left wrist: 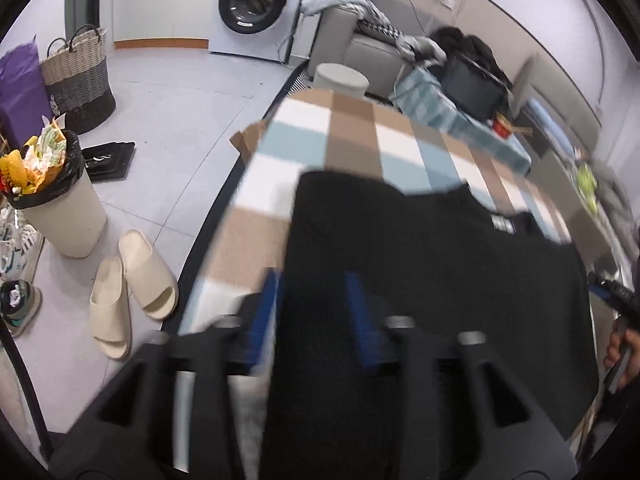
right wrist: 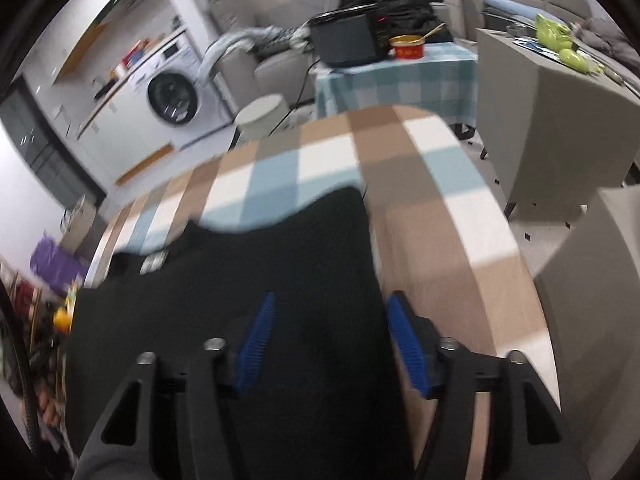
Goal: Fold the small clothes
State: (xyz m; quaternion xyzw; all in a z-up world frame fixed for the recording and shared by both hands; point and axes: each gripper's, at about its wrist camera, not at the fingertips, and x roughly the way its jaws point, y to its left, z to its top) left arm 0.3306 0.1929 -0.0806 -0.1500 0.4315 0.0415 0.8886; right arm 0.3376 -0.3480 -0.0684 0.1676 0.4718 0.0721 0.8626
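- Flat black knit garment lies spread on the checked brown-blue tablecloth, ready for folding.
- Left gripper and right gripper: fingers spread, each straddling a side edge (probably to pinch it).

Carrier: bench under a checked tablecloth of tan, white and pale blue squares | Lying on it: black knitted garment, spread flat, small white label near its collar edge | Garment fills the near part, far checks bare | Both views motion-blurred
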